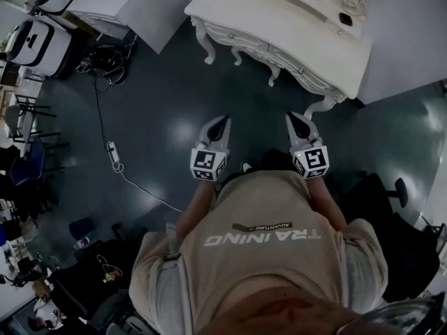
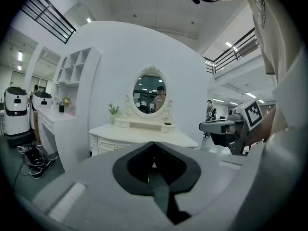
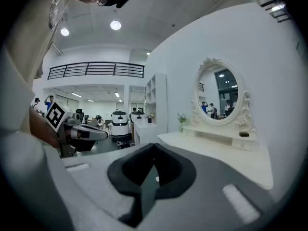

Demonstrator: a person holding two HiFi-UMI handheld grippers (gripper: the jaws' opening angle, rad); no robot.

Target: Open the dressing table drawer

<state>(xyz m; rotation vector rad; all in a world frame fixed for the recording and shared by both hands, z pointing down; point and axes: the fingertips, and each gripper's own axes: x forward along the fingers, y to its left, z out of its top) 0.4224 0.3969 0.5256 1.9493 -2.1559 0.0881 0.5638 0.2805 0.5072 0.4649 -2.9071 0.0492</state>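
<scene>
Jaws together and empty on left gripper (image 1: 224, 119) and right gripper (image 1: 292, 116), both held side by side over grey floor (image 1: 160, 103), apart from white dressing table (image 1: 279, 21).

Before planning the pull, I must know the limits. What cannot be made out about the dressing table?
- Drawer front: left gripper view, handle too small; head view, too steep an angle.
- Dressing table, lower front: left gripper view, left gripper hides it.
- Dark item: too small to identify.
</scene>
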